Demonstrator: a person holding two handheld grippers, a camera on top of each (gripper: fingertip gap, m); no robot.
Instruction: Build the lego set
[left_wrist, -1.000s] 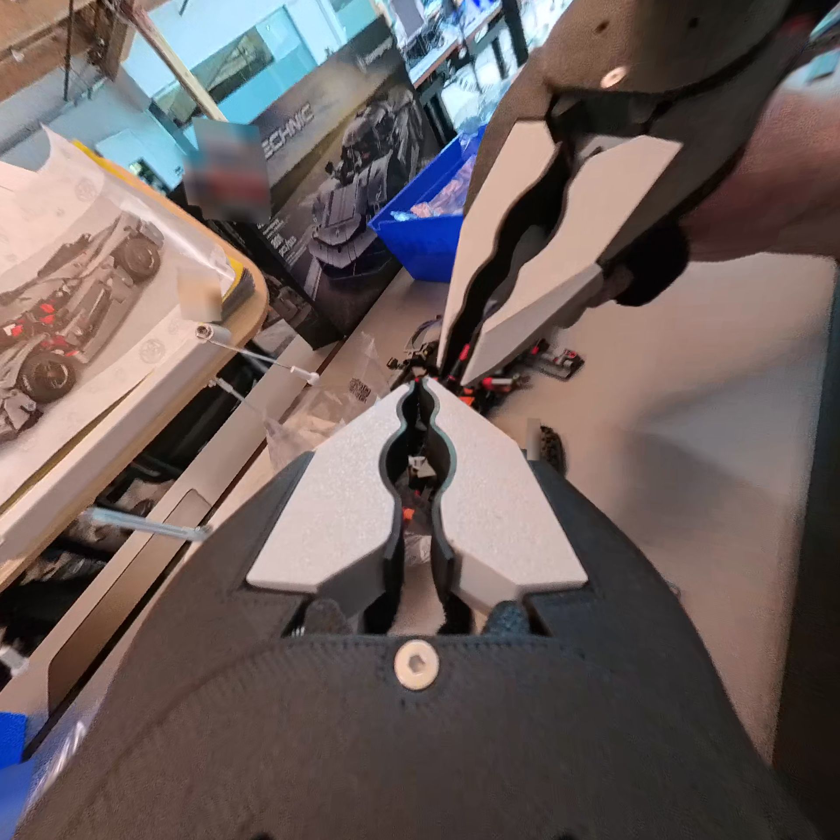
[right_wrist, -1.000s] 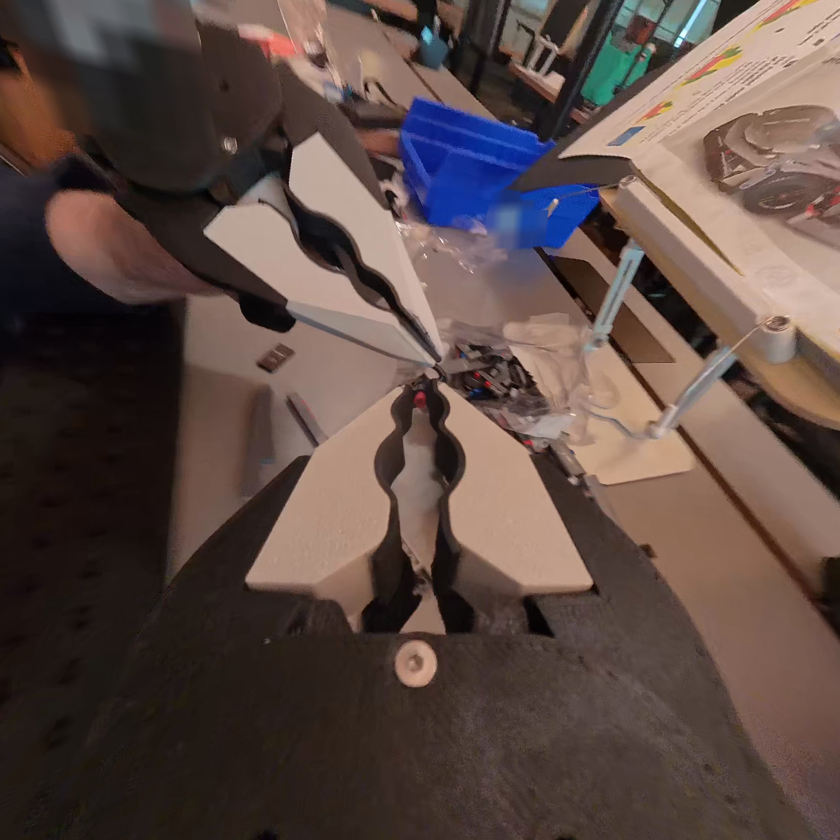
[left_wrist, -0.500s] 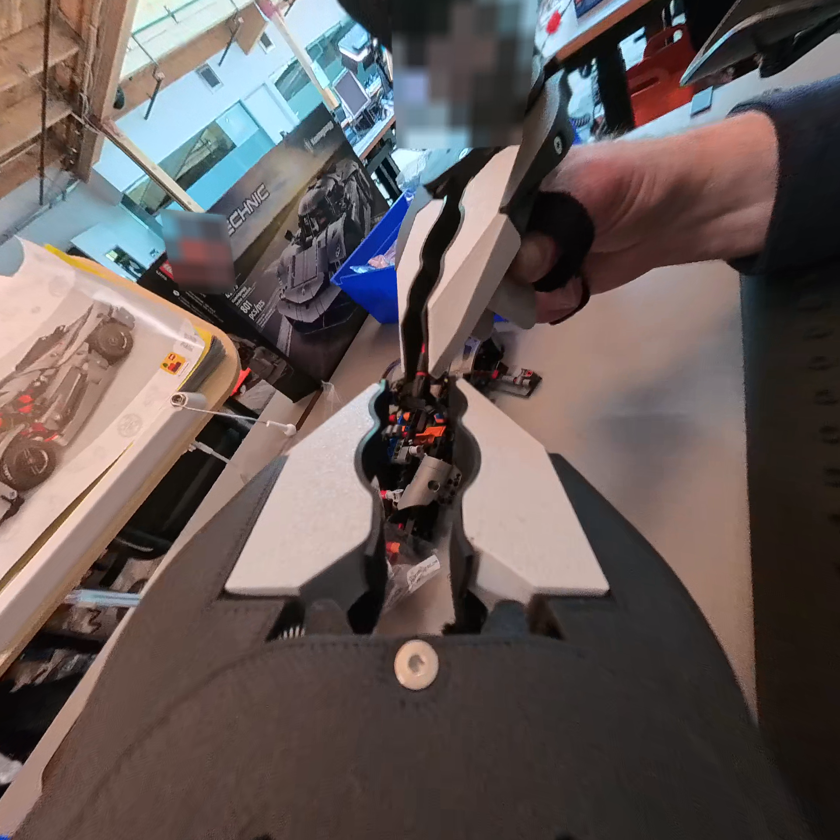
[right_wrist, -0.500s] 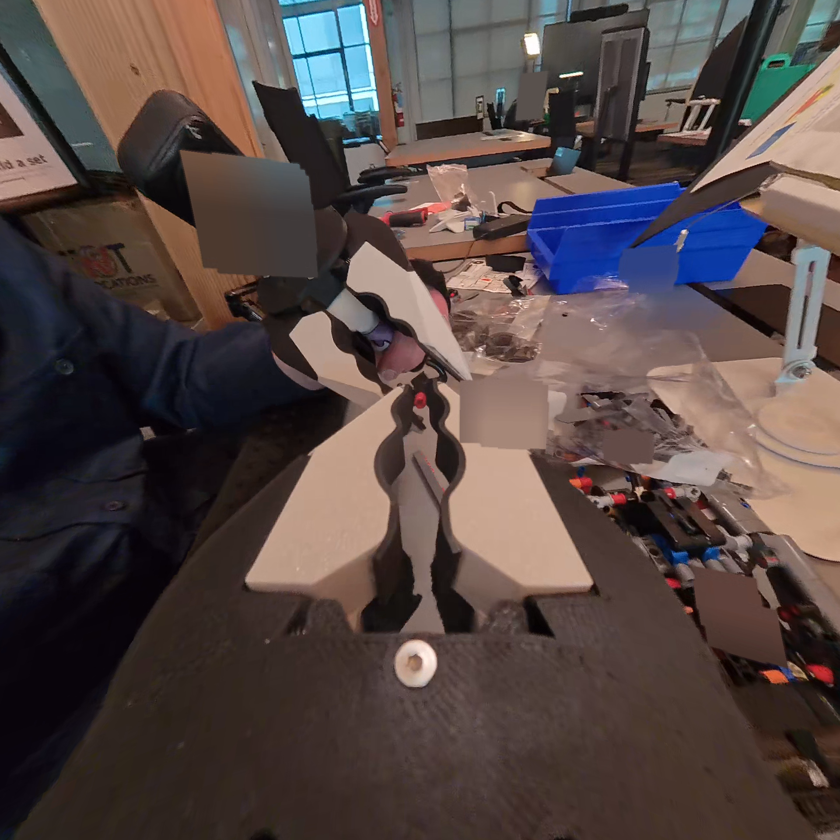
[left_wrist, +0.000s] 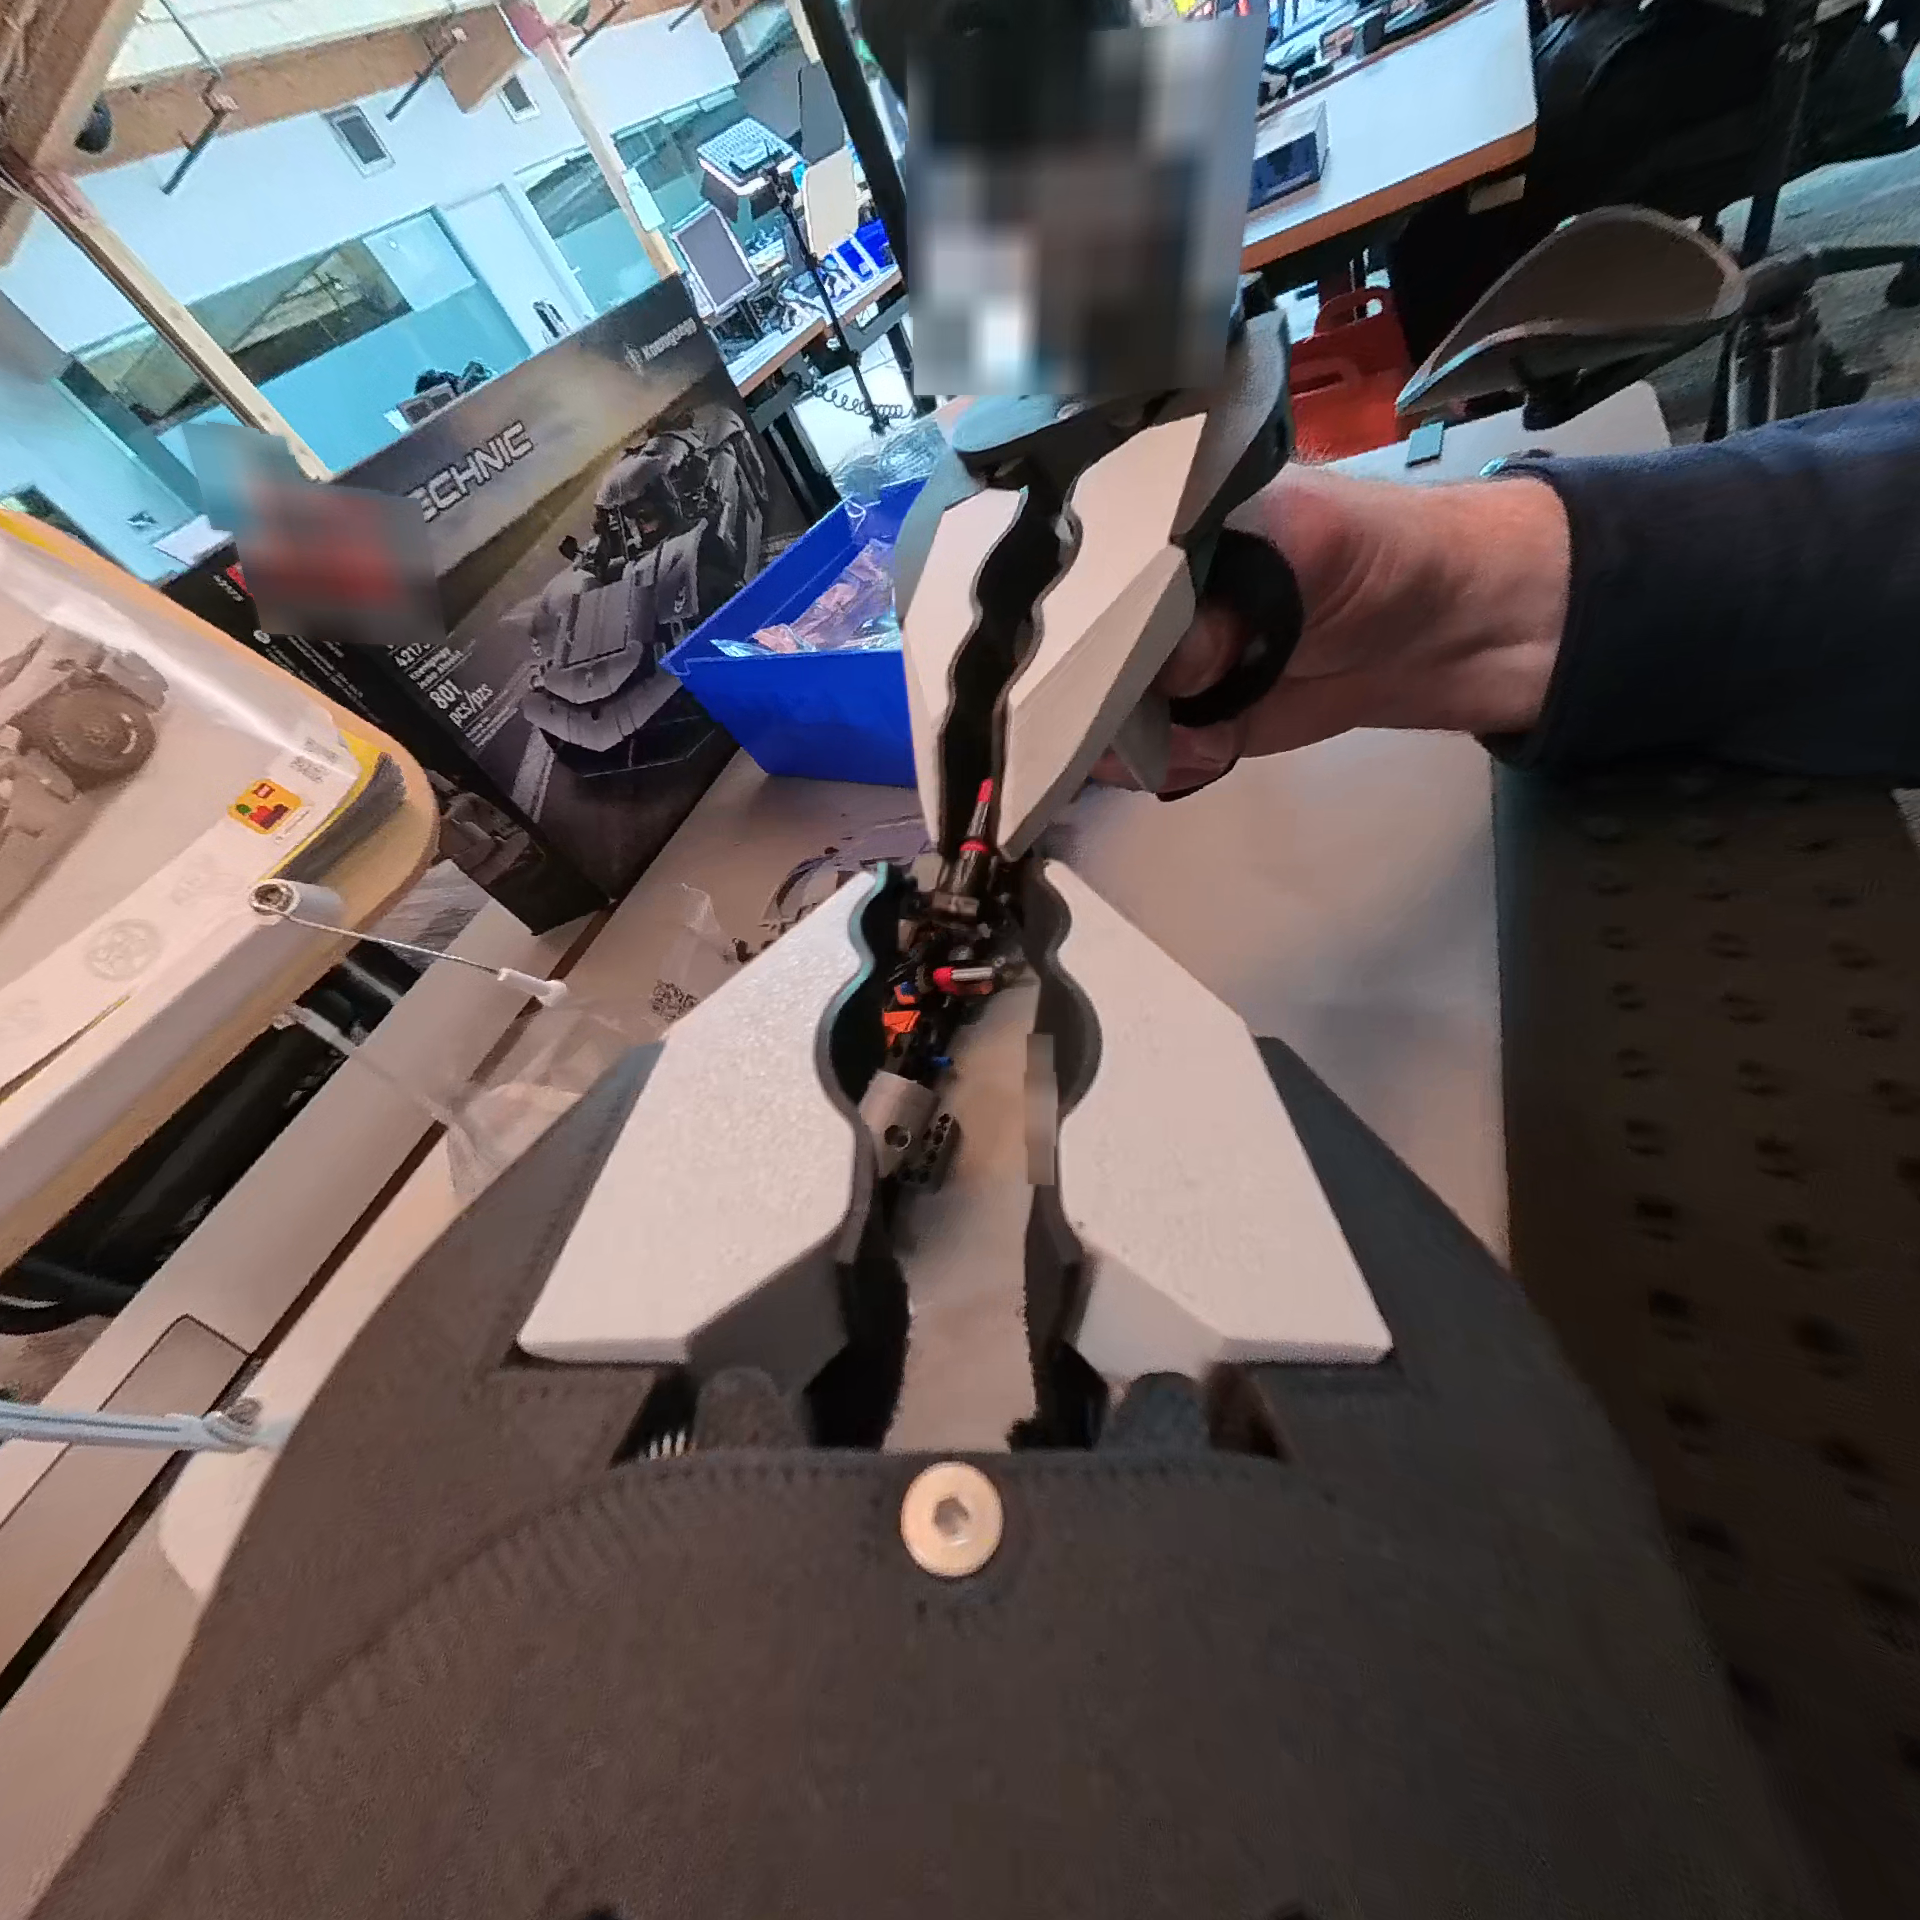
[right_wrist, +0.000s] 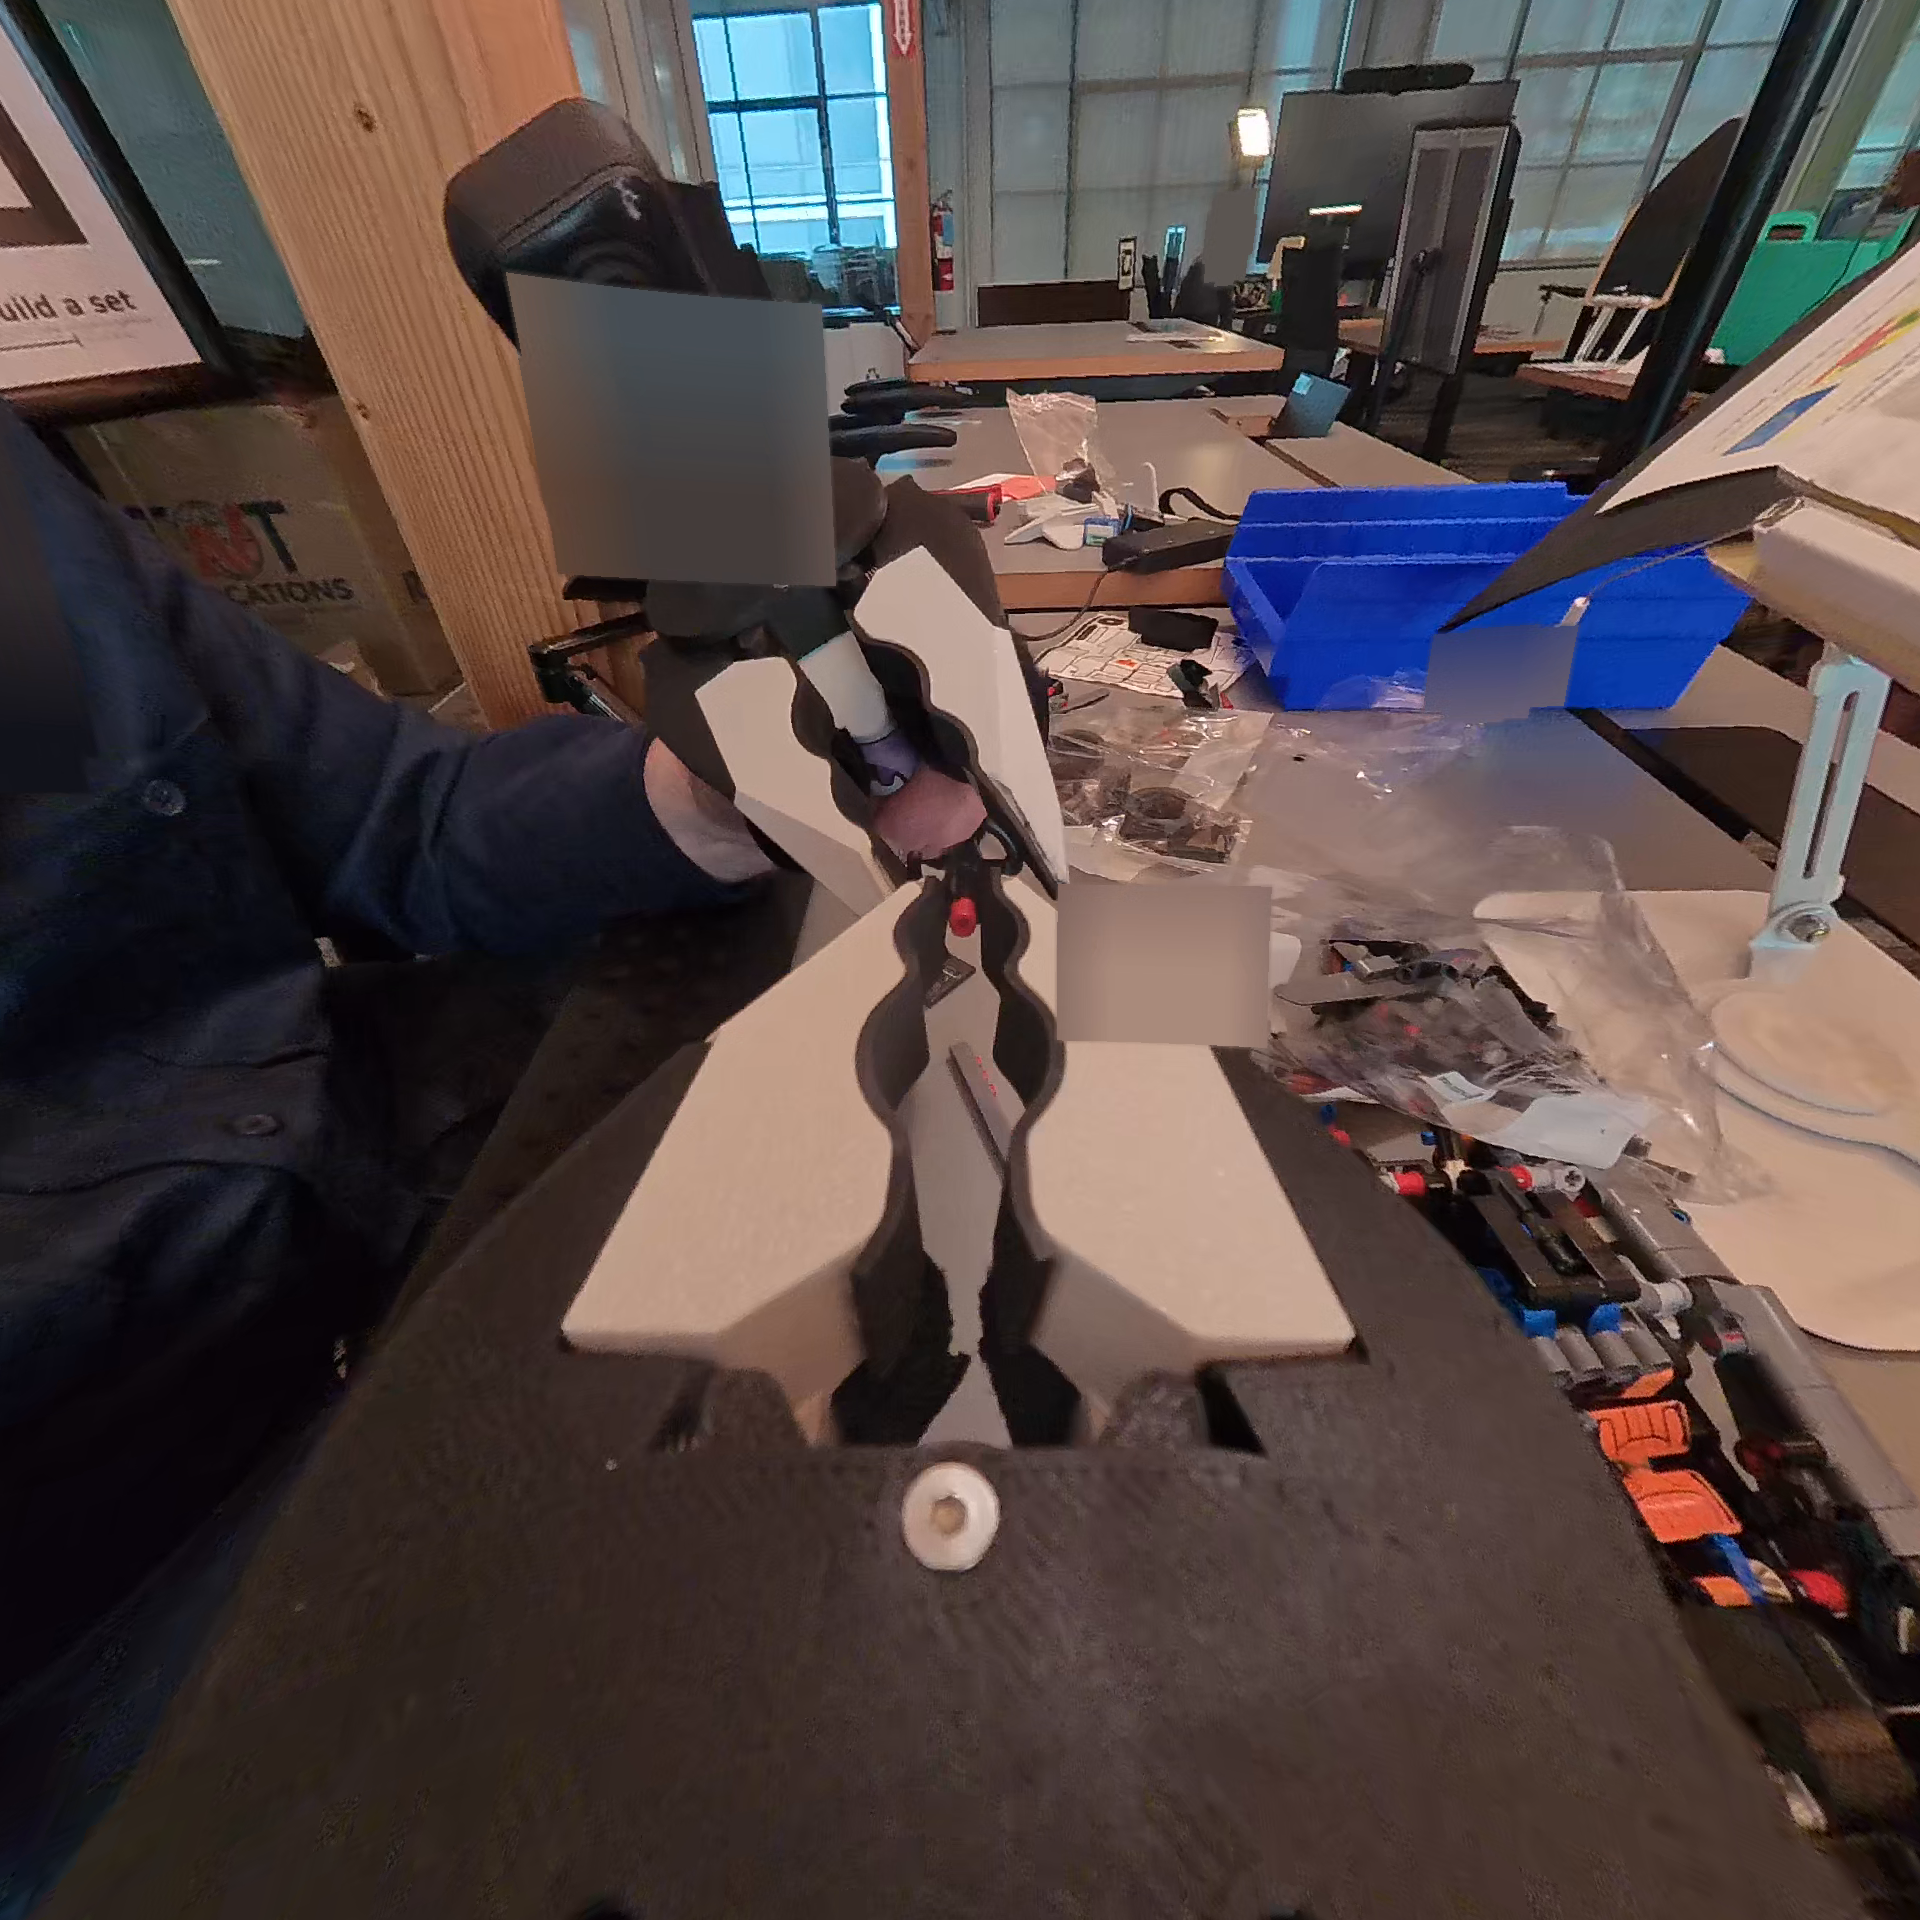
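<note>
At frame centre, right gripper (left_wrist: 971, 831) pinching a red-tipped pin (left_wrist: 975, 826) meets the seemingly part-open, empty-fingered left gripper (left_wrist: 961, 904); misalignment could drop it onto the tabletop (left_wrist: 1299, 914).

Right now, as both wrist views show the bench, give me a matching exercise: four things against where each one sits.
Things:
1. blue bin
2. instruction booklet
3. red-tipped pin
4. clear plastic bag

Places:
A. between the fingertips of the right gripper
B. propped on a raised white stand
C. at the back of the table, beside the dark set box
D. lying flat on the table, with loose parts inside

Pairs: 1-C, 2-B, 3-A, 4-D
</note>
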